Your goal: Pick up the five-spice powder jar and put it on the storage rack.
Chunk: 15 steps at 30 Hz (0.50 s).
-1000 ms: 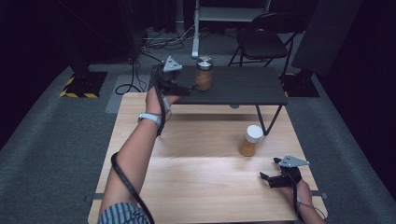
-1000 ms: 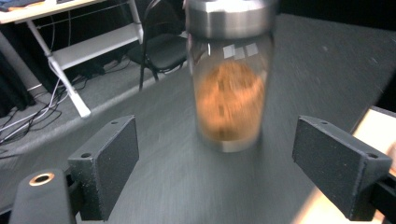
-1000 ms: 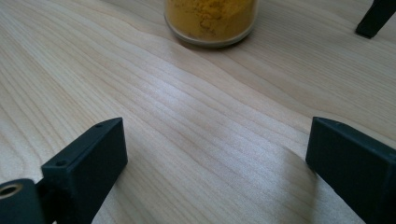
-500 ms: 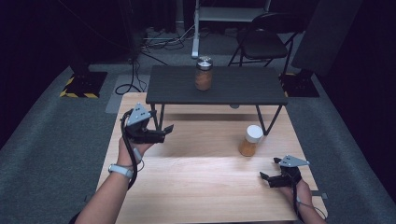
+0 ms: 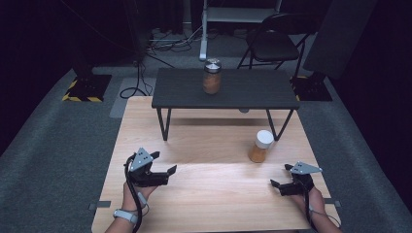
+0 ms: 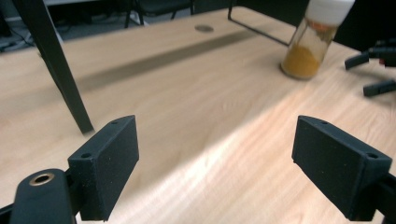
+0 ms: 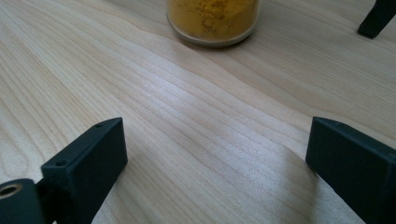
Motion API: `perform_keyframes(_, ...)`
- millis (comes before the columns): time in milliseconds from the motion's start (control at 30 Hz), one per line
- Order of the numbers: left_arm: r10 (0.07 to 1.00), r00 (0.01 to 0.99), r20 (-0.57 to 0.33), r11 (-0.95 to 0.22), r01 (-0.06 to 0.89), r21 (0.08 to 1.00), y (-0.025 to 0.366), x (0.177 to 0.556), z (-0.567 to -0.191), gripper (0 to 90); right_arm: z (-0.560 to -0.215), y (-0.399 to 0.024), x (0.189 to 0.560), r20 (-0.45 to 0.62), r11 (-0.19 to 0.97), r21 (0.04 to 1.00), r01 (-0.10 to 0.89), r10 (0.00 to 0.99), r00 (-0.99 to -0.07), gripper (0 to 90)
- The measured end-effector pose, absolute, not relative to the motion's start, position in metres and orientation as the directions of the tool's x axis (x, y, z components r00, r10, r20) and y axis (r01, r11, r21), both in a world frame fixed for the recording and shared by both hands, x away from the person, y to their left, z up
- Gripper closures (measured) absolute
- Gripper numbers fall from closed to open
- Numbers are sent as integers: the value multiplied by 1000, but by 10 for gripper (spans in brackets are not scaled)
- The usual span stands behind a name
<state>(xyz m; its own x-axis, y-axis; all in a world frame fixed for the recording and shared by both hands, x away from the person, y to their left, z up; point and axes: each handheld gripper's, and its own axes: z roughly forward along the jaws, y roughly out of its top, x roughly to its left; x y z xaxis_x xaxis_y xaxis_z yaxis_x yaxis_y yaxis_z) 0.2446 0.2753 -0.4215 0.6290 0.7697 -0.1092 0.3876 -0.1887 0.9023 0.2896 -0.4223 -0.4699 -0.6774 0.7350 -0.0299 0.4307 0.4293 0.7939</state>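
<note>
A jar with a metal lid point(image 5: 212, 76) holding orange-brown contents stands on the small dark raised table point(image 5: 252, 94) at the back. A white-capped jar of yellow powder point(image 5: 260, 146) point(image 6: 314, 39) point(image 7: 212, 18) stands on the wooden tabletop point(image 5: 209, 194), right of centre. My left gripper point(image 5: 164, 167) point(image 6: 229, 163) rests low at the front left, open and empty, its jaws pointing right toward the white-capped jar. My right gripper point(image 5: 281, 177) point(image 7: 219, 170) sits at the front right, open and empty, with that jar just beyond its jaws.
The dark table's thin legs point(image 5: 166, 124) point(image 6: 56, 60) stand on the wood ahead of the left gripper. A folding chair point(image 5: 274, 41) and cables point(image 5: 165, 41) lie on the grey carpet beyond. In the left gripper view, the other gripper point(image 6: 373, 70) shows at far right.
My left gripper, empty, has drawn back from the metal-lidded jar on the dark table and come down to the front left of the wood. The right gripper has stayed put.
</note>
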Motion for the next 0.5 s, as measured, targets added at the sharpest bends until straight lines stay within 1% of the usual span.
perform_keyframes(167, 755, 643, -127, -213, 423, 881, 274, 241, -436, 138, -470, -423, 291, -24, 429, 792, 434, 733, -680, 49)
perform_keyframes(267, 750, 655, -92, -272, 433, 860, 269, 238, -439, 138, -469, -423, 292, -20, 427, 791, 439, 734, -679, 49)
perform_keyframes(400, 760, 650, -24, -342, 431, 835, 261, 229, -441, 130, -469, -423, 294, -16, 428, 789, 442, 732, -681, 49)
perform_keyframes(500, 754, 656, -24, -362, 447, 818, 260, 228, -446, 128, -469, -423, 294, -16, 428, 789, 441, 732, -681, 49)
